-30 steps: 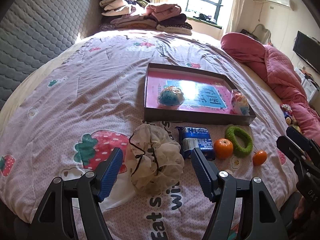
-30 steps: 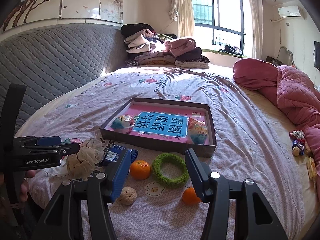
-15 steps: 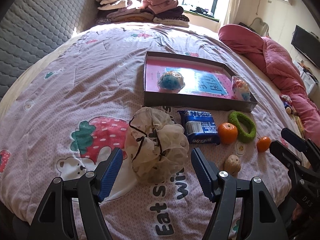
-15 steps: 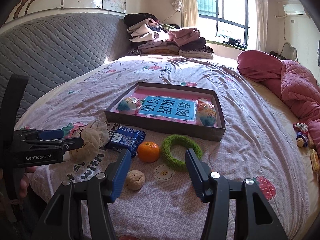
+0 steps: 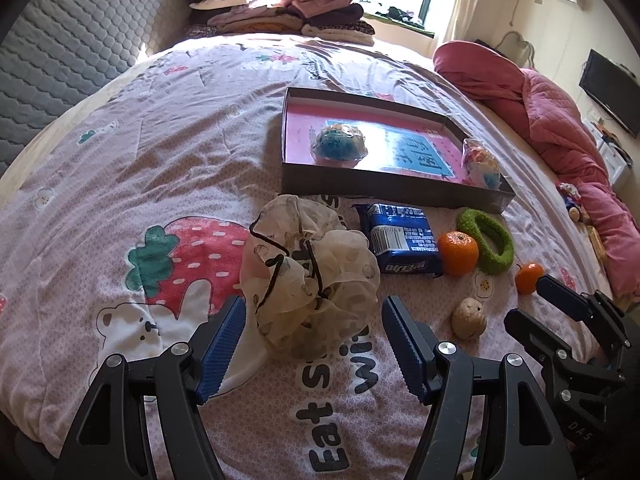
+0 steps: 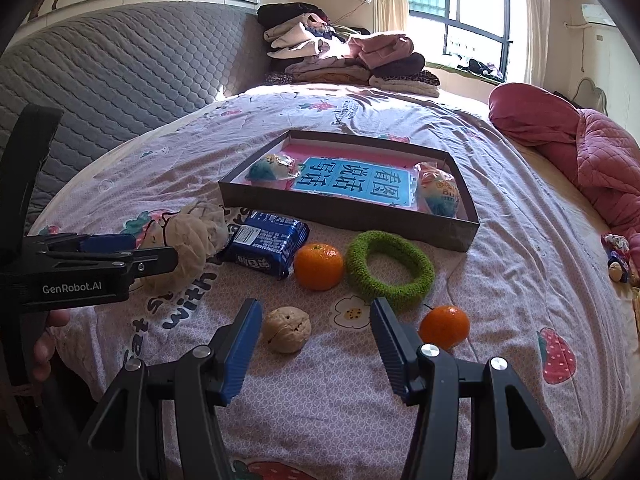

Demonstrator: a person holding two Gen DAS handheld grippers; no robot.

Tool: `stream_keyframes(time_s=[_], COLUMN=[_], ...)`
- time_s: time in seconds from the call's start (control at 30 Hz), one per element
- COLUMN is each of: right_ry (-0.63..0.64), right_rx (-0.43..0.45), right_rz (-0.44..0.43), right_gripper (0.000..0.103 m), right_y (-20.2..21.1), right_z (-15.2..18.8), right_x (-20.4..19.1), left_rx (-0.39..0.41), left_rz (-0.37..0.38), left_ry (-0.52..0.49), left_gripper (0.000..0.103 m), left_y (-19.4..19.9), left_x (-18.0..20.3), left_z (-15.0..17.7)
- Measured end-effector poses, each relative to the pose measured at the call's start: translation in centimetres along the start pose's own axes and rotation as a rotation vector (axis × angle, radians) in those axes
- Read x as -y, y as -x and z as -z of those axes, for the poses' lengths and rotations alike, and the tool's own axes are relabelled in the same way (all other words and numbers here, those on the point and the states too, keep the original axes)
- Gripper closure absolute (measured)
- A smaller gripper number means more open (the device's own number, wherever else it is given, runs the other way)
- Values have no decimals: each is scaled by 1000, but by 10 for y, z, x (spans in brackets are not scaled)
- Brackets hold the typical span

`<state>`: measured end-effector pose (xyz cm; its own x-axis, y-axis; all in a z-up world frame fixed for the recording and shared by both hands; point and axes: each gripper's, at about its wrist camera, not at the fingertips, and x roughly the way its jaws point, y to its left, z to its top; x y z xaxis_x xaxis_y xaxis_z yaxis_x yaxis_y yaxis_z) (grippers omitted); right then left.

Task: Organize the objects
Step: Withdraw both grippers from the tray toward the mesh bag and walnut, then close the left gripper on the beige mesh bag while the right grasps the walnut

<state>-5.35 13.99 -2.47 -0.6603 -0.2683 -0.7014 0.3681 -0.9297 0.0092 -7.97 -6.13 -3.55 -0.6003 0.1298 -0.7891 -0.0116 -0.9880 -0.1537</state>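
A shallow dark box (image 5: 384, 184) (image 6: 466, 236) with a pink base lies on the bed and holds two wrapped toys. In front of it lie a cream scrunchie (image 5: 312, 276) (image 6: 198, 236), a blue snack pack (image 5: 400, 240) (image 6: 266, 248), a large orange (image 5: 458, 253) (image 6: 319, 266), a green ring (image 5: 486, 245) (image 6: 390, 270), a small orange (image 5: 529, 278) (image 6: 444, 327) and a walnut (image 5: 469, 317) (image 6: 287, 329). My left gripper (image 5: 312, 340) is open, its fingers on either side of the scrunchie's near edge. My right gripper (image 6: 316, 344) is open, with the walnut just ahead near its left finger.
A pink quilt (image 5: 560, 136) (image 6: 592, 152) is heaped along the right side. Folded clothes (image 5: 280, 12) (image 6: 344, 56) are stacked at the far end by the grey padded headboard (image 6: 100, 80). Small toys (image 6: 618, 256) lie at the right edge.
Both grippers have moved forward and down toward the bed. The scrunchie now sits between the left fingers, and the walnut has come close to the right fingers. Both stay open.
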Motion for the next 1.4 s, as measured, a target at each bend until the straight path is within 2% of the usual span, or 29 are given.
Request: stream_keyframes(time_s=[0.73,1.4], right_ry=[5,5], right_rx=[-72,-65], right_rz=[-23,-25], right_gripper=[47,47], right_y=[-32,-51], right_z=[10,15], right_x=[-10,-14], left_rx=[-5,10], left_rz=[-1,4], left_ry=[-1,12], left_gripper=[31,31], left_y=[-22,-44], left_x=[1,-7], left_z=[-3,-7])
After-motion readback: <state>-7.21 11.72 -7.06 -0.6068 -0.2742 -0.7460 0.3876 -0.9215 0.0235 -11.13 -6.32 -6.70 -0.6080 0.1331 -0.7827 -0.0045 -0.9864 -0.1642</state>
